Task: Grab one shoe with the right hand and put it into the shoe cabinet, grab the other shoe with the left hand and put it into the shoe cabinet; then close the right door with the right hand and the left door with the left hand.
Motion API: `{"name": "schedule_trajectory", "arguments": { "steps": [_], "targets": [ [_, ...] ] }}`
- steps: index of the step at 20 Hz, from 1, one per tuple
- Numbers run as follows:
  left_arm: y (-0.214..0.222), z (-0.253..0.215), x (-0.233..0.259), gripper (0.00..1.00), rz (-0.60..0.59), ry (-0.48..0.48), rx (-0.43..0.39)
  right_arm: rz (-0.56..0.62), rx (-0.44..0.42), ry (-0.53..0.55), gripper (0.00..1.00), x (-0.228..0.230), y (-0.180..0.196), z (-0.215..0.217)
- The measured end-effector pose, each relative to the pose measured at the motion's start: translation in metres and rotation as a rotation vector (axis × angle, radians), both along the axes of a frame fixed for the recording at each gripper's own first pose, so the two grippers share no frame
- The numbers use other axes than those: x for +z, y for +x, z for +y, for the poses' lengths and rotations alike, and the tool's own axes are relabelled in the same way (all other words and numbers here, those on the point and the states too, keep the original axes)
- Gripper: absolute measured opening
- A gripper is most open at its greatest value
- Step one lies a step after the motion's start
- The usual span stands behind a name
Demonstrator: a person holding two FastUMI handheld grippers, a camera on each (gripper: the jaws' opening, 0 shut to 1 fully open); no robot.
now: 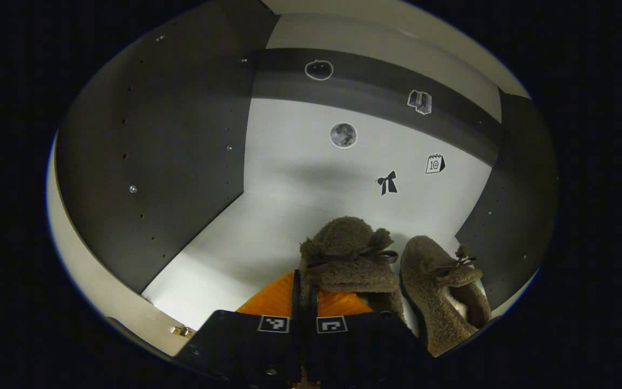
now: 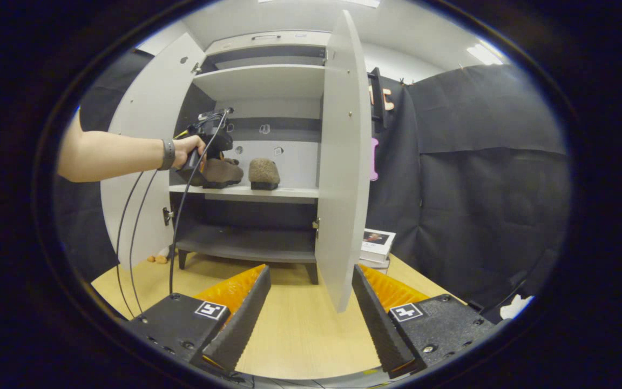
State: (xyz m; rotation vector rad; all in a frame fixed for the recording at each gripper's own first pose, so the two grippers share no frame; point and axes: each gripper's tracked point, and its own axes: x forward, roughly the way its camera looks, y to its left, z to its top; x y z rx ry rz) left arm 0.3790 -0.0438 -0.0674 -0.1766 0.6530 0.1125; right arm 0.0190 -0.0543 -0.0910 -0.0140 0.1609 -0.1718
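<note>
Right now both shoes sit on the middle shelf [image 2: 246,192] of the shoe cabinet [image 2: 259,81]. In the left gripper view, the left gripper [image 1: 304,294] is inside the compartment, its fingers drawn close together and clamped on the heel edge of the left shoe [image 1: 351,254], a brown fuzzy slipper with a bow on top. The right shoe [image 1: 440,286] stands just beside it on the right, same fabric, near the dark right side wall [image 1: 521,200]. White shelf floor runs off to the left, dark left wall [image 1: 154,162] on the far left. On the back panel [image 1: 300,162]: small stickers, a moon [image 1: 343,135], a bow [image 1: 387,183], a calendar [image 1: 435,163], books [image 1: 419,101], an apple outline [image 1: 318,69].

In the right gripper view, the right gripper [image 2: 311,319] is well back from the cabinet, over the wooden table [image 2: 300,324], jaws wide apart, gripping nothing. Far off, a person's hand [image 2: 189,148] with a wristband holds the left gripper at the shelf against the left shoe [image 2: 222,173]; the right shoe [image 2: 264,173] is next to it, apart from that gripper. Both doors are open: left door [image 2: 143,151] swung out to the left, right door [image 2: 343,162] edge-on, just beyond the right gripper's fingers. Cables [image 2: 181,216] hang from the hand to the table. Small stack of books [image 2: 377,246] on the table right of the cabinet. A lower shelf [image 2: 246,243] lies beneath.
</note>
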Motion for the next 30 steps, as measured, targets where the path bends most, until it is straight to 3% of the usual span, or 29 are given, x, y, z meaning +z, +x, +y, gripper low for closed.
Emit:
{"name": "schedule_trajectory", "arguments": {
  "steps": [1,2,3,4,5,9,11,12,13,15,17,18,19,23,27,30],
  "targets": [
    [-0.002,-0.001,0.0,0.22,0.004,-0.017,-0.01,-0.001,-0.009,0.004,0.99,0.0,0.001,-0.003],
    [-0.007,-0.001,0.002,0.15,0.011,-0.026,-0.02,0.0,-0.013,0.006,0.94,-0.002,0.002,-0.005],
    [-0.012,-0.001,0.005,0.23,0.019,-0.035,-0.033,0.002,-0.014,0.009,0.94,-0.003,0.002,-0.006],
    [-0.019,-0.002,0.009,0.46,0.025,-0.045,-0.046,0.003,-0.014,0.01,0.94,-0.003,0.002,-0.007],
    [-0.027,-0.003,0.015,0.4,0.02,-0.058,-0.063,0.004,-0.014,0.009,0.95,-0.004,0.002,-0.008],
    [-0.064,-0.002,0.053,0.61,-0.083,-0.109,-0.116,0.006,0.004,0.004,0.94,-0.006,0.005,-0.004],
    [-0.093,-0.004,0.077,0.61,-0.174,-0.146,-0.146,-0.004,0.018,0.013,0.94,-0.002,0.008,0.0],
    [-0.111,-0.009,0.09,0.77,-0.227,-0.17,-0.172,-0.007,0.026,0.019,0.94,-0.001,0.009,0.004],
    [-0.129,-0.012,0.101,0.72,-0.278,-0.184,-0.192,-0.007,0.038,0.023,0.94,0.0,0.011,0.007],
    [-0.168,-0.009,0.115,0.78,-0.36,-0.168,-0.214,-0.011,0.06,0.021,0.94,0.005,0.012,0.013],
    [-0.211,-0.008,0.119,0.78,-0.426,-0.133,-0.244,-0.018,0.082,0.014,0.94,0.011,0.014,0.019],
    [-0.227,-0.009,0.122,0.94,-0.47,-0.122,-0.257,-0.021,0.092,0.011,0.94,0.014,0.015,0.022],
    [-0.248,-0.012,0.126,0.78,-0.515,-0.106,-0.28,-0.02,0.101,0.011,0.94,0.015,0.015,0.024],
    [-0.322,-0.012,0.12,0.86,-0.568,-0.018,-0.294,-0.015,0.125,0.015,0.95,0.018,0.011,0.036],
    [-0.364,-0.008,0.095,0.88,-0.567,-0.021,-0.263,-0.012,0.143,0.02,0.94,0.02,0.002,0.047],
    [-0.39,0.005,0.085,0.88,-0.591,0.082,-0.234,-0.001,0.145,0.032,0.94,0.015,-0.007,0.052]
  ]
}}
